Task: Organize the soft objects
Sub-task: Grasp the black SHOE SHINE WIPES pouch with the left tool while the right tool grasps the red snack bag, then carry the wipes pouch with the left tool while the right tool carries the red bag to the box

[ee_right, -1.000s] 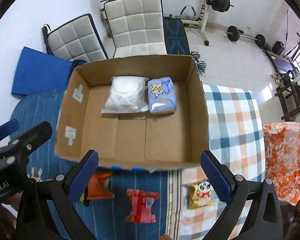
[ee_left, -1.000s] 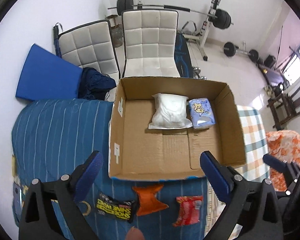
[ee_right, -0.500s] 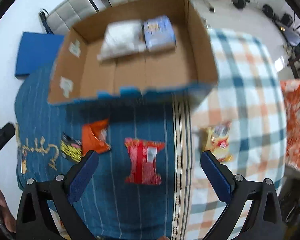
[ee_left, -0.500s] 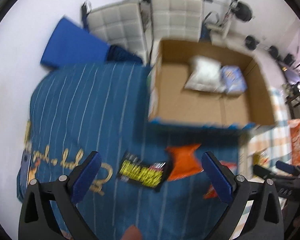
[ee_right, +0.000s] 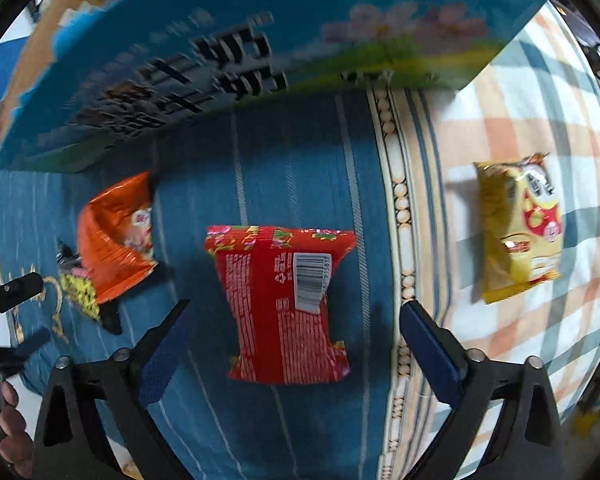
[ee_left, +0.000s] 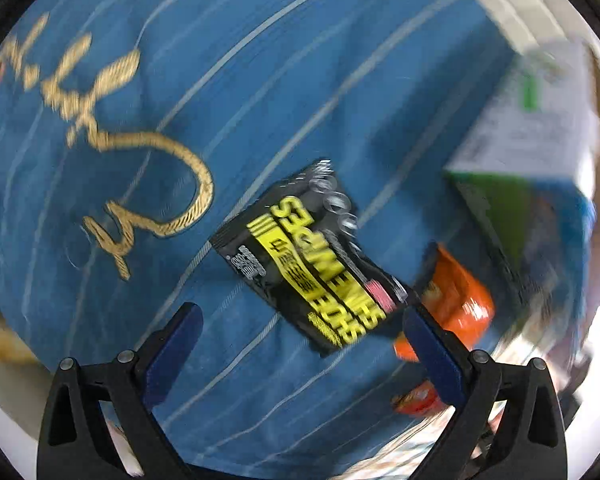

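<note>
My right gripper (ee_right: 290, 320) hangs wide open over the red packet (ee_right: 282, 304) — centre frame, long axis running straight up between the fingers. My left gripper (ee_left: 300, 320), also wide, has the black packet (ee_left: 312, 256) lying diagonally just ahead — I'd take the red first.

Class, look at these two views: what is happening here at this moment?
A person holds two open grippers over a bed. The left hand-held gripper hangs above a black and yellow packet; the right hand-held gripper is lined up on a red packet. Neither is gripped. An orange packet and a yellow packet lie nearby, beside the cardboard box.
</note>
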A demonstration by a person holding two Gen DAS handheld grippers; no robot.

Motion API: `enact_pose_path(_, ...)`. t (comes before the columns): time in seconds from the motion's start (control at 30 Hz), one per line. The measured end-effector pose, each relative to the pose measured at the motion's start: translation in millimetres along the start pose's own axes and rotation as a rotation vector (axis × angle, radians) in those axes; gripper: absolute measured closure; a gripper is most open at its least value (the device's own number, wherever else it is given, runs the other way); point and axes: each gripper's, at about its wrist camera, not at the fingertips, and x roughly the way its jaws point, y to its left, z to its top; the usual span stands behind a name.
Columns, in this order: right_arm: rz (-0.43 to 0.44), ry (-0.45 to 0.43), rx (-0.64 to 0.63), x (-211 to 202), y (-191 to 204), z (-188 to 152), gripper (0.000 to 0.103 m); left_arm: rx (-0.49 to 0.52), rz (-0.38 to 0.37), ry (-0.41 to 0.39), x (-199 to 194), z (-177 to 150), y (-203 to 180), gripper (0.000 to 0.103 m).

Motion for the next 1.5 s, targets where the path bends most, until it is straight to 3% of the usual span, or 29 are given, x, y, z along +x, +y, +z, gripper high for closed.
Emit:
enact_pose_path(0.07,-0.007,0.0,0.034,9.7,-0.3,-0.4,0.026,-0.057,-0.009,0.019,8.7,5.5,4.0,0.001)
enact_pose_path(0.27,0.03,0.037,0.1,32.5,1.8,-5.4,0.031,-0.088,0.056,0.048,31.6,17.7,-6.3,0.002)
enact_pose_path(0.3,0.022,0.028,0.097,32.6,4.6,-5.5,0.031,-0.077,0.069,0.041,33.9,18.0,-9.6,0.016)
enact_pose_path(0.4,-0.003,0.024,0.069,35.6,13.7,-9.1,0.036,-0.02,0.118,-0.003,31.9,15.8,-20.3,0.028)
enact_pose_path(0.53,-0.052,0.033,-0.001,41.4,37.3,-14.7,0.051,0.193,0.214,-0.075,26.1,-2.2,-47.4,0.031)
enact_pose_path(0.77,-0.084,0.111,-0.115,46.4,37.0,-33.3,0.052,0.721,0.399,-0.101,39.4,-74.0,-90.0,0.031)
enact_pose_path(0.87,-0.114,0.138,-0.169,51.1,38.7,-44.8,0.052,0.824,0.43,-0.068,51.3,-98.4,-96.3,0.031)
enact_pose_path(0.93,-0.123,0.142,-0.198,52.7,39.0,-51.5,0.051,0.798,0.427,-0.046,58.0,-100.9,-94.7,0.029)
enact_pose_path(1.0,-0.121,0.141,-0.205,54.4,41.3,-54.6,0.051,0.699,0.402,-0.017,60.3,-92.9,-88.5,0.029)
enact_pose_path(1.2,-0.084,0.165,-0.142,59.8,36.1,-59.3,0.05,0.371,0.204,0.081,67.5,-75.4,-57.1,0.029)
enact_pose_path(1.5,-0.051,0.173,-0.086,57.0,22.6,-58.9,0.05,0.24,0.14,0.133,64.5,-74.2,-3.3,0.029)
